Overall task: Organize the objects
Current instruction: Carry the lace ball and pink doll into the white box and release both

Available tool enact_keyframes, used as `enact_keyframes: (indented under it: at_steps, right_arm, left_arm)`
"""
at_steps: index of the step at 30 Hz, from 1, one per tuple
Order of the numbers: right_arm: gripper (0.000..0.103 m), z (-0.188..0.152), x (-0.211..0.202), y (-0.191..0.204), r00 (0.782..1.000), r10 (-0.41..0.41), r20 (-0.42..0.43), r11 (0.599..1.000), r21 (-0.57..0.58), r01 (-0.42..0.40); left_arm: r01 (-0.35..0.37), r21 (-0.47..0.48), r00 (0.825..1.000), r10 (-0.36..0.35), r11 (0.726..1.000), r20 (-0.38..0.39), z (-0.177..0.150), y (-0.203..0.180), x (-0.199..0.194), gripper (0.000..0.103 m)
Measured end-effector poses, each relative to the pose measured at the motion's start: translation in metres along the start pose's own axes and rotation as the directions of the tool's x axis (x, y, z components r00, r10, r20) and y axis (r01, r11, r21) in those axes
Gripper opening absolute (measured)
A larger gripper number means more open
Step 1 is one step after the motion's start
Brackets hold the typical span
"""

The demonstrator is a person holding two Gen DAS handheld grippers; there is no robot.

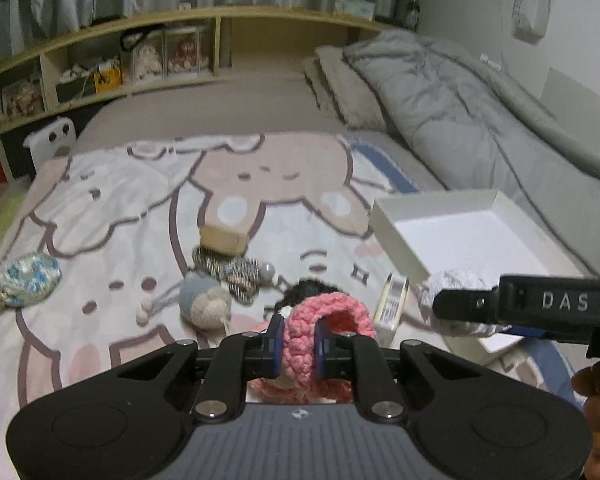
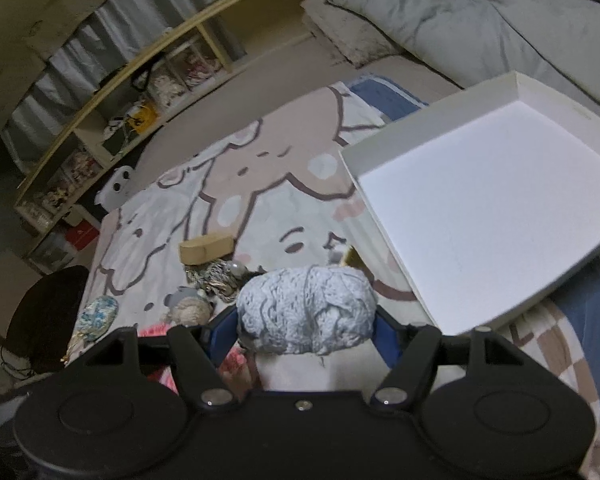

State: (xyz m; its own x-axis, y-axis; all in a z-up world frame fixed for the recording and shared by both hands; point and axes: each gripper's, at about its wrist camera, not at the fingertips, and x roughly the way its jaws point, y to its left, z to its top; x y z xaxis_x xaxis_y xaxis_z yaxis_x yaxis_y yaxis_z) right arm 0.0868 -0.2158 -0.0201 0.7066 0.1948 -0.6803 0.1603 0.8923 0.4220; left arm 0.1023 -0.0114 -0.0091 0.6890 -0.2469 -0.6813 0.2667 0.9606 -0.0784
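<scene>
My left gripper (image 1: 299, 342) is shut on a pink crocheted ring (image 1: 324, 320) just above the cartoon blanket (image 1: 112, 216). My right gripper (image 2: 306, 330) is shut on a pale grey-blue knitted pouch (image 2: 306, 310), held left of the empty white box (image 2: 488, 216). In the left wrist view the right gripper (image 1: 456, 304) holds the pouch (image 1: 452, 284) at the box's (image 1: 464, 228) near corner. On the blanket lie a tan block (image 1: 223, 238), a striped knit piece (image 1: 230, 270), a grey-beige plush ball (image 1: 204, 300), a blue-white crocheted pouch (image 1: 30, 278) and a small white carton (image 1: 392, 304).
A folded grey duvet (image 1: 460, 100) and pillows lie along the wall at right. Wooden shelves (image 1: 140, 64) with boxes and toys run behind the bed. A white stool (image 1: 52, 140) stands at the bed's far left edge.
</scene>
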Motion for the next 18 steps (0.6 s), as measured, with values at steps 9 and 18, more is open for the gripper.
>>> enact_keyframes:
  at_steps: [9,18]
  right_arm:
    - [0.071,0.044,-0.035,-0.013,0.999,0.016,0.045,0.997,-0.073,-0.013]
    - [0.071,0.103,-0.052,-0.059,0.991,-0.056,0.124,0.993,-0.096,0.068]
  left_arm:
    - [0.01,0.04,0.997,-0.013,0.999,0.077,0.038,-0.024,-0.007,0.016]
    - [0.057,0.076,0.982,-0.07,0.995,0.177,0.091,-0.077,0.011,0.016]
